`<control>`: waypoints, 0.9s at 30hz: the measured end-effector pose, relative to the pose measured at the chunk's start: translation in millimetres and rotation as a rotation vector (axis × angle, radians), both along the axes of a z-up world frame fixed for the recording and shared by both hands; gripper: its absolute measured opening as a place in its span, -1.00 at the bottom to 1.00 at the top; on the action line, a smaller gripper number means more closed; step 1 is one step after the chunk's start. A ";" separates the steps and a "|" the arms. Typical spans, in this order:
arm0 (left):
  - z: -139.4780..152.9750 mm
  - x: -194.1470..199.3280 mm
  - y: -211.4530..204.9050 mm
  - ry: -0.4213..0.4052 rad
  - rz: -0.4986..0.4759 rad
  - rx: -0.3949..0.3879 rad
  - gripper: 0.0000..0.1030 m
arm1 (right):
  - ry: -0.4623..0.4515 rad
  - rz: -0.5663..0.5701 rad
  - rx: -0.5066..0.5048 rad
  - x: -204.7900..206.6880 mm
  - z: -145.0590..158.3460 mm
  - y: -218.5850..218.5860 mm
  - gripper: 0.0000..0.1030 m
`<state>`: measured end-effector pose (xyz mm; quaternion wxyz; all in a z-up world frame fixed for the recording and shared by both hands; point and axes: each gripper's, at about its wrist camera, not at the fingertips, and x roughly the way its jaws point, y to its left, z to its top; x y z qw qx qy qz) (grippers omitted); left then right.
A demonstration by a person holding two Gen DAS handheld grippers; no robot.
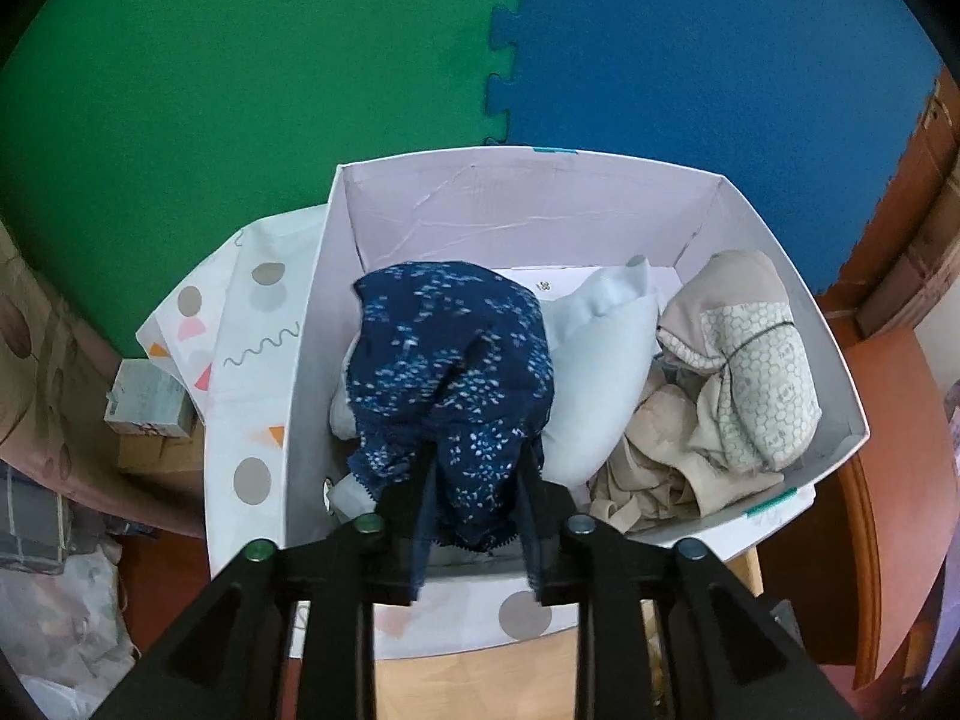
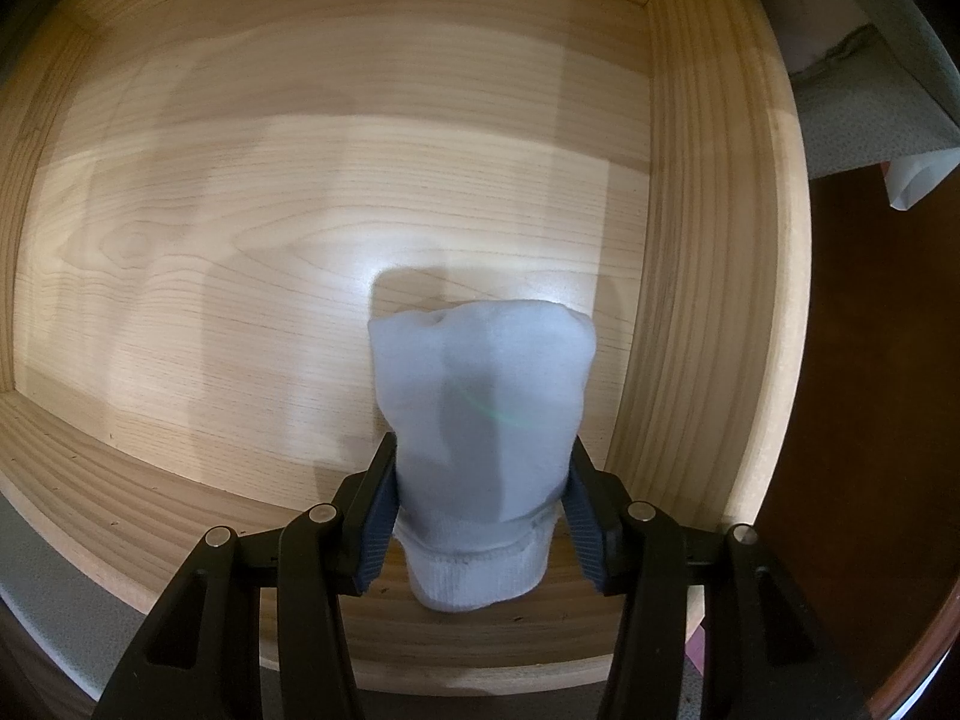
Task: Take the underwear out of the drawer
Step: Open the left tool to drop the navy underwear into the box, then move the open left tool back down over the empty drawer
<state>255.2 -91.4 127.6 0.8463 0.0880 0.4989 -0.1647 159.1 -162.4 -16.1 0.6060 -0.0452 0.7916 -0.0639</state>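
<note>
My left gripper [image 1: 477, 480] points steeply down over a white cardboard box with spotted, patterned outer flaps [image 1: 522, 204]. A navy-blue garment with a white fleck print [image 1: 450, 378] lies on top of the box contents. Its near end sits between my left fingers [image 1: 528, 498], but the pads stand slightly apart and I see a gap on either side of the cloth, so this gripper is released rather than clamped.

Beside the navy garment, toward the box centre, rests a pale blue-white folded cloth [image 1: 600, 360]. At the right side of the box lie a beige garment with a honeycomb-print panel [image 1: 750, 372] and crumpled beige fabric [image 1: 648, 468] below it. The box stands on a floor of green [image 1: 240, 90] and blue [image 1: 720, 60] interlocking foam mats.

My right gripper [image 2: 483, 498] points down into a light wooden drawer with a grained base [image 2: 270, 210]. Both ridged pads [image 2: 378, 516] press against the sides of a pale grey-blue rolled knit garment with a ribbed white band [image 2: 486, 408] at its near end. This gripper is clenched on it. The garment is inside the drawer, close to the right wall [image 2: 690, 300]. Whether its far end touches the drawer base I cannot tell.
</note>
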 end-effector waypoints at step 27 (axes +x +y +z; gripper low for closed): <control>50.1 -66.5 40.6 -0.133 0.004 0.086 0.12 | 0.006 0.000 -0.007 0.7 -0.3 0.7 -0.05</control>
